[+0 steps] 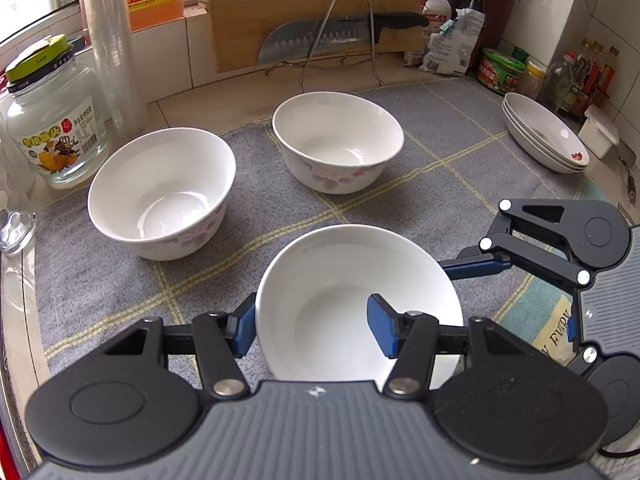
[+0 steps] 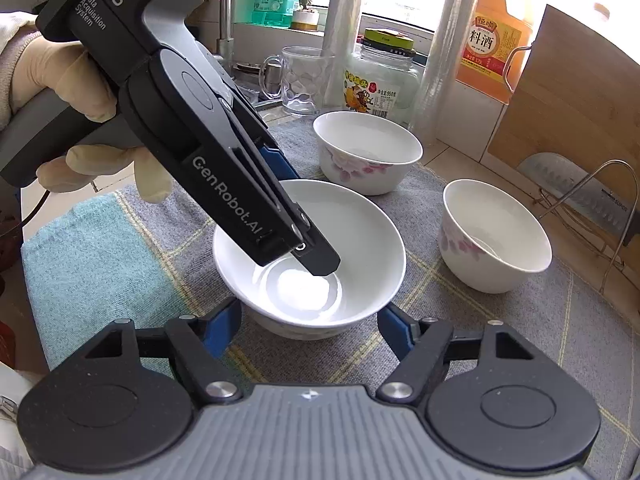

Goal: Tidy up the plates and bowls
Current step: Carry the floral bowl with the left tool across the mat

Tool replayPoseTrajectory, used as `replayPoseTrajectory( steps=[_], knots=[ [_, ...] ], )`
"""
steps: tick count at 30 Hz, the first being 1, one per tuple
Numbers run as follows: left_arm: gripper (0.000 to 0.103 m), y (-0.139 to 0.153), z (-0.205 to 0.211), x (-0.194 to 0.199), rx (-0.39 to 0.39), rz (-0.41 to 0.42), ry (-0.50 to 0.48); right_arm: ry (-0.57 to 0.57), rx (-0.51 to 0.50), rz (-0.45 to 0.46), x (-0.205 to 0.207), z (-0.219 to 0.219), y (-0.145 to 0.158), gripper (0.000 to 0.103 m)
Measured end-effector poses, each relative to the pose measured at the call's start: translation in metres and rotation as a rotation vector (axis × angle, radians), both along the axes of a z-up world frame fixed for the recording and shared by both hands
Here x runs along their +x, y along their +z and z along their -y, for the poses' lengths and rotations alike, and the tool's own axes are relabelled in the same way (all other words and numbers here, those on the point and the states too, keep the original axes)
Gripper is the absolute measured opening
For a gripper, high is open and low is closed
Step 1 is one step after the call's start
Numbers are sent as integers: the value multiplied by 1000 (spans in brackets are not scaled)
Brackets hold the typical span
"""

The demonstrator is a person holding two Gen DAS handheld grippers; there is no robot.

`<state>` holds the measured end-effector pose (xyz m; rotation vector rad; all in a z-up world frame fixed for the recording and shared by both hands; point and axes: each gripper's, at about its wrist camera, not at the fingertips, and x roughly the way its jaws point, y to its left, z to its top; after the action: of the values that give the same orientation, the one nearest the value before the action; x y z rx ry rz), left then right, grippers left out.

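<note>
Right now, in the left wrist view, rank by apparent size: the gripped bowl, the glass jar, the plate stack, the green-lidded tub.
1. Gripped bowl, though it is nearest the camera, so this is unsure.
2. Glass jar.
3. Plate stack.
4. Green-lidded tub, farthest back.

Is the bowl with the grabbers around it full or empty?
Empty. The nearest bowl shows only a bare, shiny white inside, and nothing lies in it except one finger of the left gripper.

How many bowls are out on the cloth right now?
3: near bowl between both grippers' fingers, left bowl by the jar, far bowl toward the cutting board. Stacked plates sit far right.
</note>
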<state>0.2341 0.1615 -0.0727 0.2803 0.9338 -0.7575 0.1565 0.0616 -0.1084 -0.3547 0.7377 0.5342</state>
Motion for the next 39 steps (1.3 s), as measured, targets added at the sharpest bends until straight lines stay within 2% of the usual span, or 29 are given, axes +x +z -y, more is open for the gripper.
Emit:
replayPoseTrajectory(
  steps=[21, 39],
  knots=[
    [56, 13, 16, -16, -10, 16, -11, 6, -1, 1, -11, 15, 21, 79],
    [56, 18, 85, -36, -17, 14, -91, -60, -10, -6, -35, 70, 25, 79]
  ],
)
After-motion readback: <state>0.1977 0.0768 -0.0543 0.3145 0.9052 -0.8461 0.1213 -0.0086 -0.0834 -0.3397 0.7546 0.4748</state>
